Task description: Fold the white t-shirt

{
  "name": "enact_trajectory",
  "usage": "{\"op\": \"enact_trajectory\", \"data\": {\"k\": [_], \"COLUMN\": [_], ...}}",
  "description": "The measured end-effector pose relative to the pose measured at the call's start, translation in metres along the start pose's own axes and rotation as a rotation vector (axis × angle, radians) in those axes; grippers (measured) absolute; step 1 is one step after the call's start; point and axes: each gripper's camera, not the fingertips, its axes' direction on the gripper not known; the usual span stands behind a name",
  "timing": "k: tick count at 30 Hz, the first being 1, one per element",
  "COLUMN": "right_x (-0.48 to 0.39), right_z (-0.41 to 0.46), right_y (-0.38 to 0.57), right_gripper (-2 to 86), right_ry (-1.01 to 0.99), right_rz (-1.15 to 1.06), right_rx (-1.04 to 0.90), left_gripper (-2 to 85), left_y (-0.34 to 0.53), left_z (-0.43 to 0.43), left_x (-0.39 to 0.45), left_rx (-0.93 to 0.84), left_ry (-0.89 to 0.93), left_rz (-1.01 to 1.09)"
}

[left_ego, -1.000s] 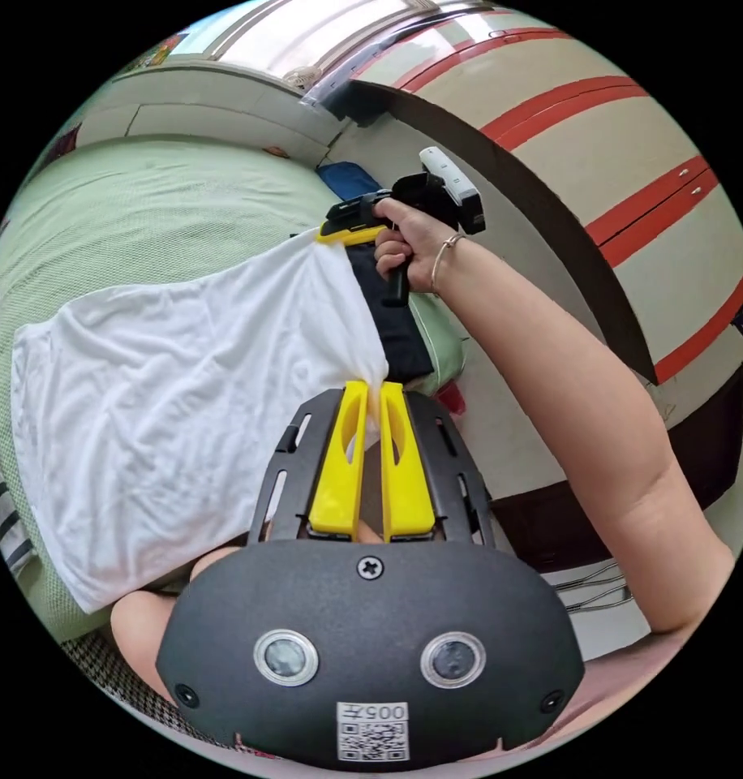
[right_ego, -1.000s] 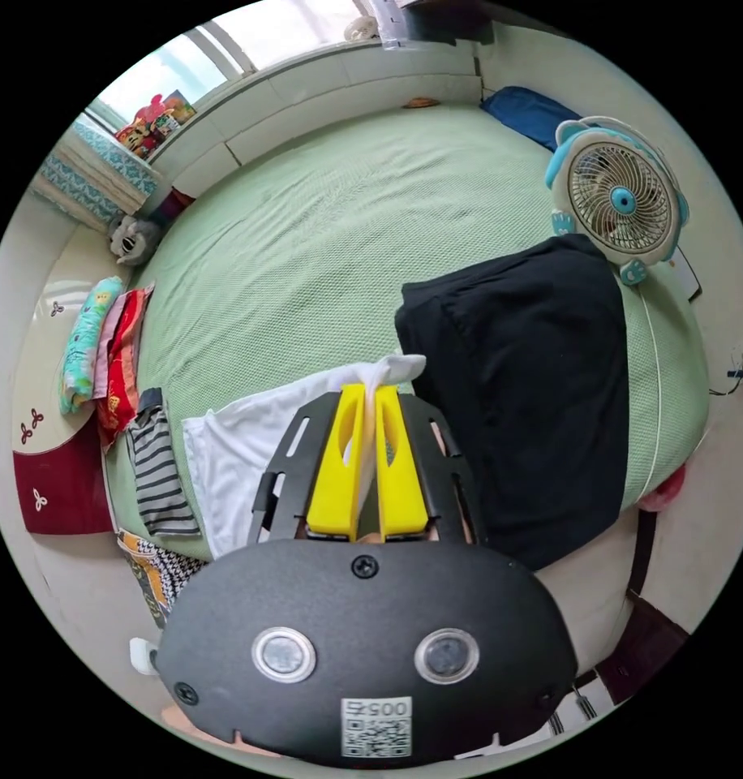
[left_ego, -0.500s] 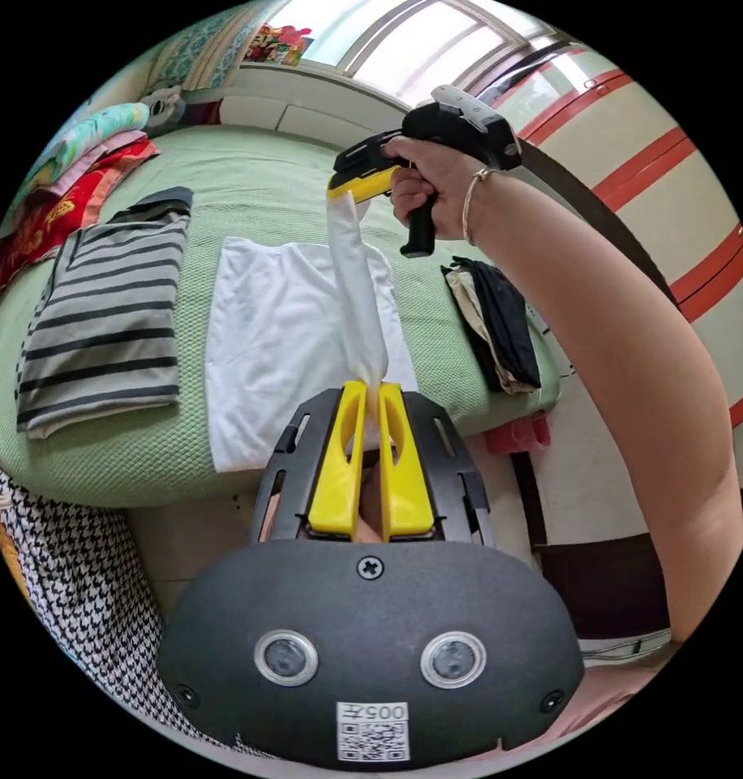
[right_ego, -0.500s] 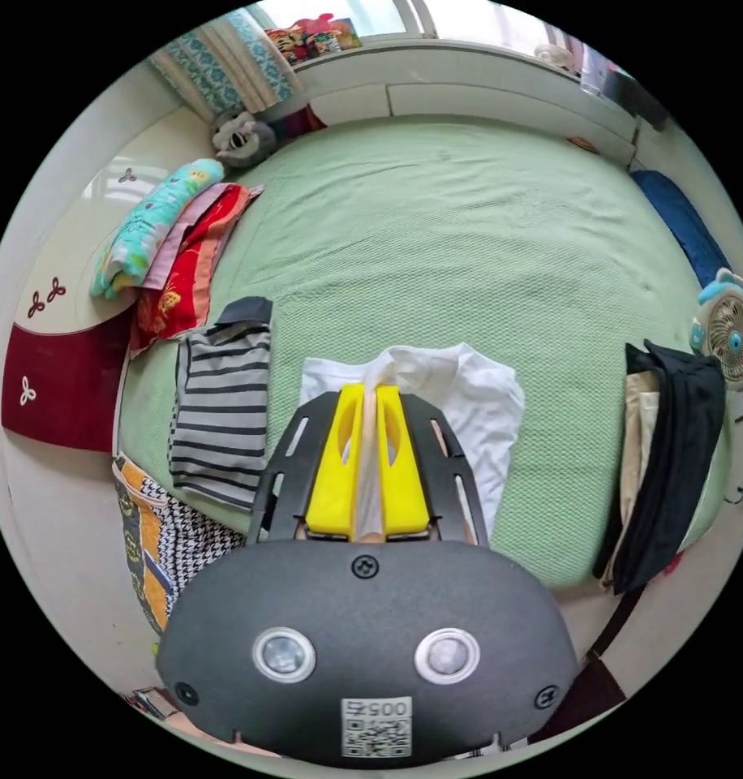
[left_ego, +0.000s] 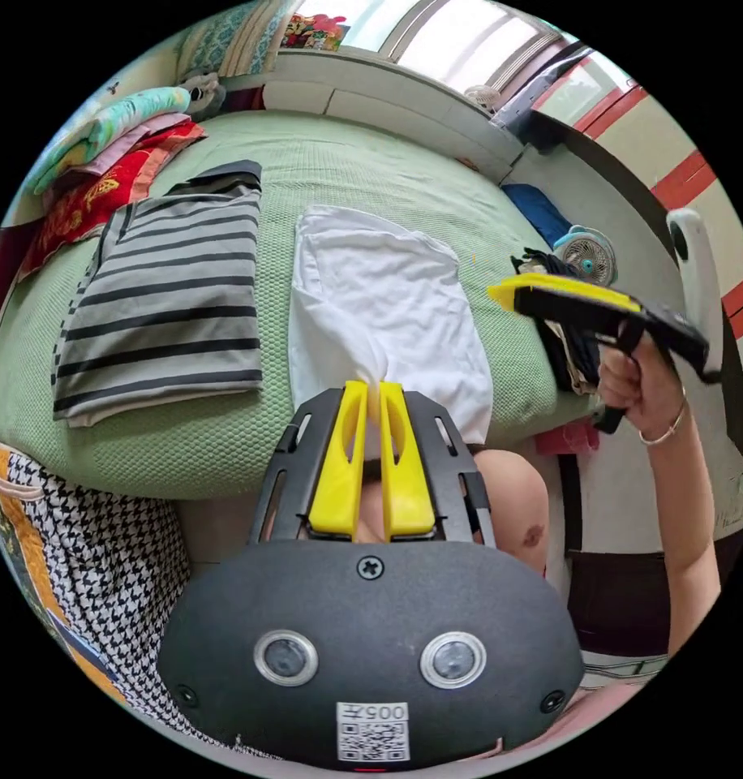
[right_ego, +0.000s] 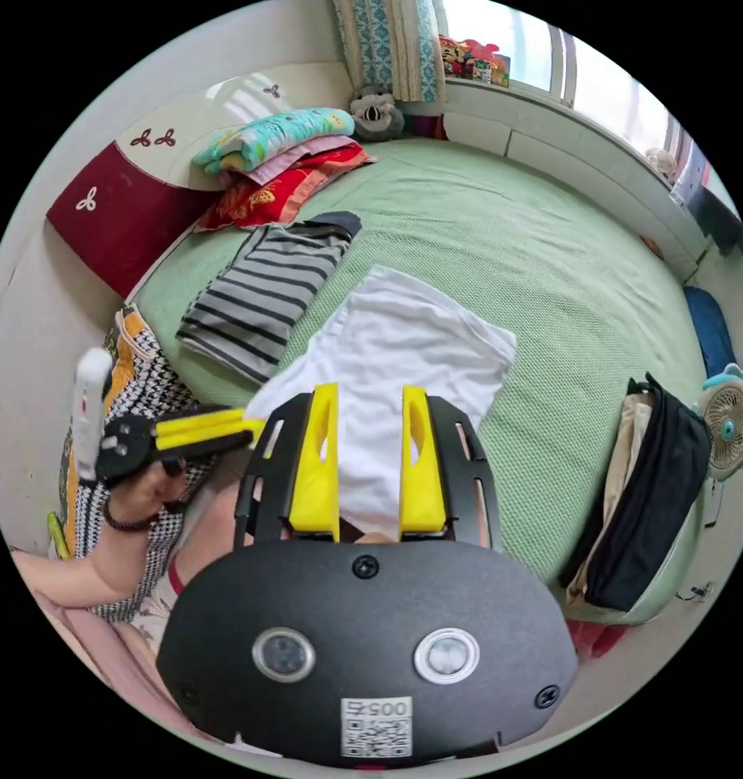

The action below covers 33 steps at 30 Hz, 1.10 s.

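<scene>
Holding near edge of white t-shirt [left_ego: 380, 300] in my left gripper [left_ego: 370, 388], jaws clenched on pinch of cloth. Shirt lies flat on green bed [left_ego: 371, 170], just ahead of that gripper. My right gripper [right_ego: 370, 398] released, jaws wide, nothing between. I think: lay edge down slow, smooth, then let go. Pinched bit hidden by jaws; sleeves tucked under, can't see.

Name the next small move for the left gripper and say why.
Probably open the left gripper and let the hem go. Its jaws pinch the near edge of the white t-shirt, which already lies folded flat on the green bed beside the striped shirt; the right gripper is open and clear.
</scene>
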Motion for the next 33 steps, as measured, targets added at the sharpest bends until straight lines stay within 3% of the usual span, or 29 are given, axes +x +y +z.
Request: {"op": "enact_trajectory", "data": {"k": [4,9,13,17,21,29,33], "right_x": [-0.014,-0.045,-0.065,-0.073,-0.067,-0.048,-0.035], "right_z": [0.014,0.054,0.089,0.123,0.139,0.121,0.15], "right_y": [0.077,0.131,0.153,0.167,0.175,0.211,0.22], "right_gripper": [12.9,14.5,14.4,13.2,5.1,-0.7,-0.9], "right_ry": [0.114,0.094,0.1,0.259,0.388,0.234,0.179], "right_rz": [-0.085,-0.098,-0.006,0.099,0.222,0.328,0.39], "right_rx": [-0.055,-0.149,-0.149,-0.136,-0.137,-0.011,-0.083], "left_gripper": [3.6,3.5,3.6,3.5,3.4,3.2,2.3], "left_y": [-0.01,-0.018,-0.018,-0.014,-0.008,0.033,0.067], "left_z": [-0.015,-0.028,-0.033,-0.037,-0.043,-0.007,0.065], "left_x": [0.019,0.044,0.055,0.063,0.065,0.028,-0.039], "left_rx": [-0.018,-0.054,-0.068,-0.075,-0.066,-0.047,-0.188], "left_ry": [-0.043,-0.116,-0.13,-0.133,-0.11,-0.099,-0.01], "left_rz": [0.072,0.122,0.122,0.12,0.109,0.077,-0.113]}}
